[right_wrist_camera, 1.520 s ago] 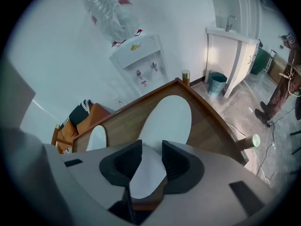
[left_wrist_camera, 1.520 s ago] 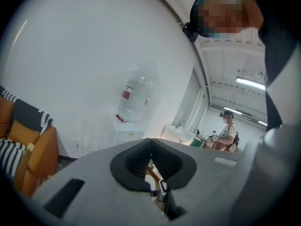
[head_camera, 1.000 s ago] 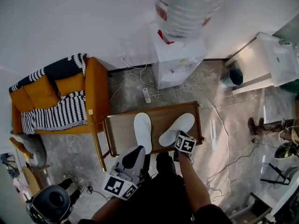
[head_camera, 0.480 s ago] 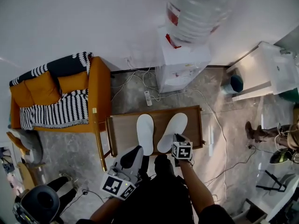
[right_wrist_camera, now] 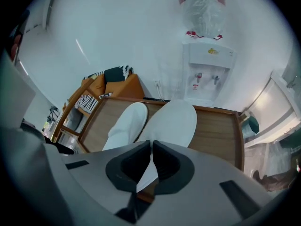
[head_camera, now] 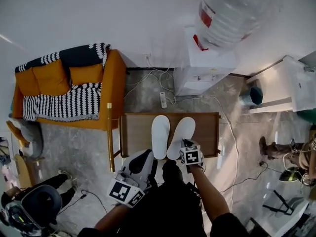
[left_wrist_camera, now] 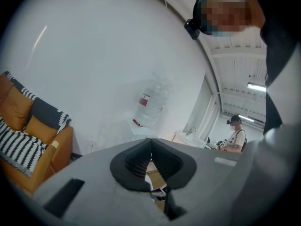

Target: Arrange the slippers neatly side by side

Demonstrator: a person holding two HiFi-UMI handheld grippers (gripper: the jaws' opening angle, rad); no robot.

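Note:
Two white slippers lie on a low wooden table (head_camera: pixel 136 132). The left slipper (head_camera: pixel 160 136) points straight away from me. Beside it the right slipper (head_camera: pixel 181 135) leans its toe a little to the right, its heel close to the left one. My right gripper (head_camera: pixel 181 145) is at that heel by the table's near edge. In the right gripper view the gripper (right_wrist_camera: pixel 151 147) is shut on the right slipper (right_wrist_camera: pixel 173 121), with the left slipper (right_wrist_camera: pixel 126 124) alongside. My left gripper (head_camera: pixel 146 157) hovers before the table, and the left gripper view shows it (left_wrist_camera: pixel 151 147) shut, empty, aimed at the wall.
An orange sofa (head_camera: pixel 69 88) with a striped blanket stands left of the table. Behind the table are a water dispenser (head_camera: pixel 205 70), a power strip (head_camera: pixel 163 99) and loose cables on the floor. A white cabinet (head_camera: pixel 289 88) and a dark bin (head_camera: pixel 252 95) stand at right. A person (left_wrist_camera: pixel 235 135) stands far off.
The right slipper's toe has swung left, from splayed out to nearly parallel with the left slipper, with my right gripper on its heel. The left gripper has barely moved.

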